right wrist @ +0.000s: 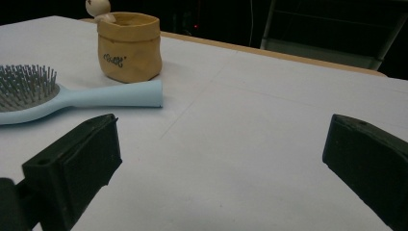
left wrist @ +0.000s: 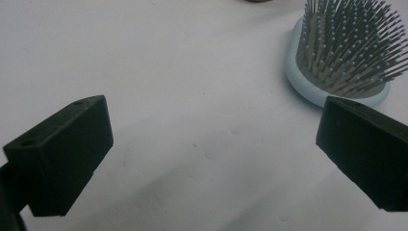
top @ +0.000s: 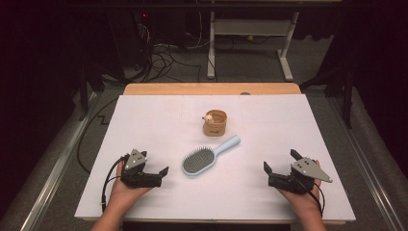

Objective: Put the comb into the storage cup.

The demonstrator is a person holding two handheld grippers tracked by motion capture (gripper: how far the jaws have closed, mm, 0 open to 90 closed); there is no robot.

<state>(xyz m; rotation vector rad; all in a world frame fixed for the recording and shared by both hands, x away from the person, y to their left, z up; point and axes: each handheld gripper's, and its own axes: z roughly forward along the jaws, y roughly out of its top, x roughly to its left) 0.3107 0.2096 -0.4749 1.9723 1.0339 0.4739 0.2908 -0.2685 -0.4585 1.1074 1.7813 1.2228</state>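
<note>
Both grippers are resting low on the white desk (top: 144, 115), released, nothing between the jaws. Left gripper (top: 161, 175) is sitting just beside the bristle head of the light blue hairbrush (top: 209, 155), jaws pointing at it. Right gripper (top: 267, 174) is sitting well apart from the brush, jaws gaping wide over bare desk.

The hairbrush is lying mid-desk, bristles up, handle pointing toward the tan pouch (top: 214, 123), which is standing just behind it with a small round-headed figure (top: 209, 117) at its rim.

Risks, as I judge them: the brush is lying flat, so a jaw coming in level is likely to be pushing it across the desk instead of getting under it. Pinching the bristles would be giving a springy, slipping hold. The soft pouch could be tipping or collapsing if the handle gets shoved into it.

The left gripper view is showing the bristle pins (left wrist: 349, 45) and pale rim up close. The right gripper view is showing the handle end (right wrist: 144, 94) lying near the pouch's (right wrist: 129, 45) base, its printed mark and wrinkled wall.
</note>
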